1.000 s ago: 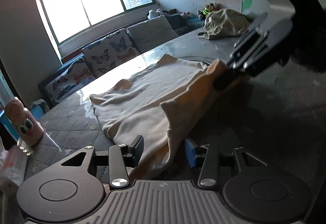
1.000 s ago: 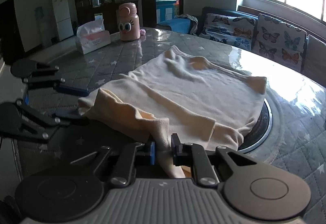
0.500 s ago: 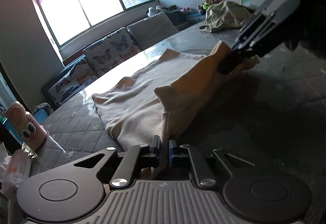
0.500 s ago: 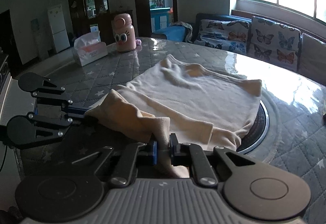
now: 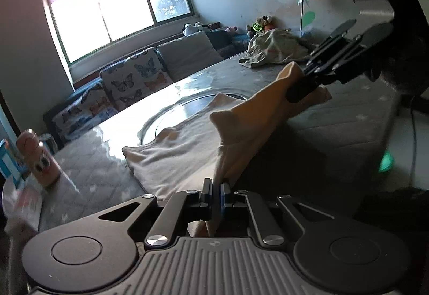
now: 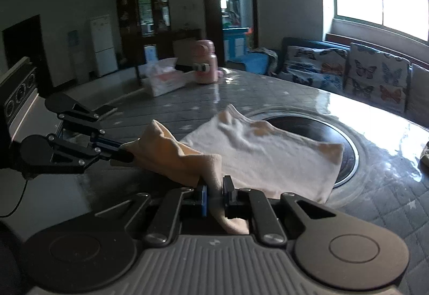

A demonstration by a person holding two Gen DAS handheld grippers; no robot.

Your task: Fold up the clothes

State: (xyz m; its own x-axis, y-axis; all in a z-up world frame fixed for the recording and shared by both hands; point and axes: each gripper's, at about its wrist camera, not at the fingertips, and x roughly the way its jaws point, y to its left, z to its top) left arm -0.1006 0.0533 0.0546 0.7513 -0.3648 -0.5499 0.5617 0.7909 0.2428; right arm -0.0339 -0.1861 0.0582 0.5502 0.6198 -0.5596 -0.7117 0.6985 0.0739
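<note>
A cream garment (image 5: 182, 150) lies partly on the grey quilted table (image 5: 91, 163), its near edge lifted. My left gripper (image 5: 216, 189) is shut on one corner of that edge. My right gripper (image 6: 214, 191) is shut on the other corner; it also shows in the left wrist view (image 5: 300, 89), up at the right. The left gripper shows in the right wrist view (image 6: 126, 154) at the left. The edge hangs taut between them above the table. The far part of the garment (image 6: 268, 152) rests flat, partly over a round dark inset (image 6: 321, 131).
A pink bottle (image 6: 205, 66) and a tissue box (image 6: 163, 79) stand at the table's far side. A heap of olive cloth (image 5: 273, 49) lies at the other end. A sofa with butterfly cushions (image 6: 348, 75) runs under the window.
The left gripper closed on the garment's corner. Both grippers have lifted the near edge and pulled the garment back toward me, uncovering the round inset.
</note>
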